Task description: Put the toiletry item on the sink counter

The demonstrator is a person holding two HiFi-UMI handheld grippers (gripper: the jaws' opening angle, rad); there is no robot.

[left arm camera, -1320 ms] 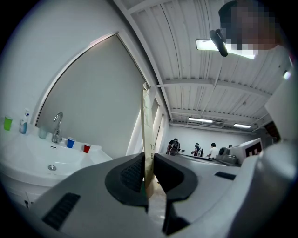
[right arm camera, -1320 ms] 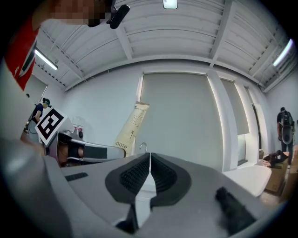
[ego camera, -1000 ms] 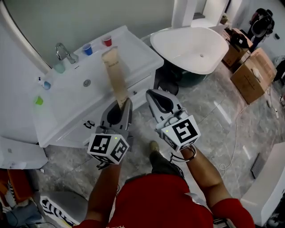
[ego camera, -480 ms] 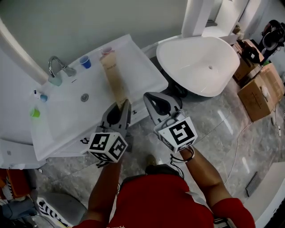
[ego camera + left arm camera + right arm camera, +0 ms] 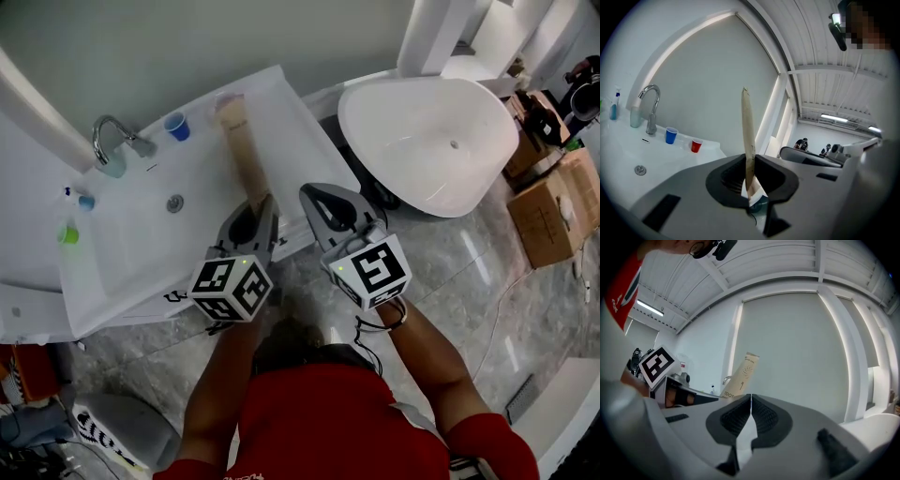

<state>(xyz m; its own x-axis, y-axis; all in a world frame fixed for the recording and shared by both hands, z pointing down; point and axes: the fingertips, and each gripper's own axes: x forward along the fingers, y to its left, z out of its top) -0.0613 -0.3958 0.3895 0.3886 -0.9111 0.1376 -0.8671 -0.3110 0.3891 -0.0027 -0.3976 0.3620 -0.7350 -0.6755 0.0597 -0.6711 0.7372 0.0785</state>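
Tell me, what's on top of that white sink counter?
A faucet, a blue cup, a red cup and a small blue bottle. The cardboard box in the left gripper hides part of the counter.

The head view is bright and evenly lit: the white sink counter (image 5: 291, 131) and the bathtub (image 5: 412, 141) are almost washed out, the glossy floor (image 5: 525, 309) carries pale streaks of reflection, and the shadows are weak, darkest under the front edge of the counter. Both gripper views are round wide-angle pictures with black corners and straight lines bent strongly near the rim. In them ceiling light strips (image 5: 841, 117) glow, the cardboard packet (image 5: 748, 136) looks fairly sharp, and the near grey jaws are a little soft.
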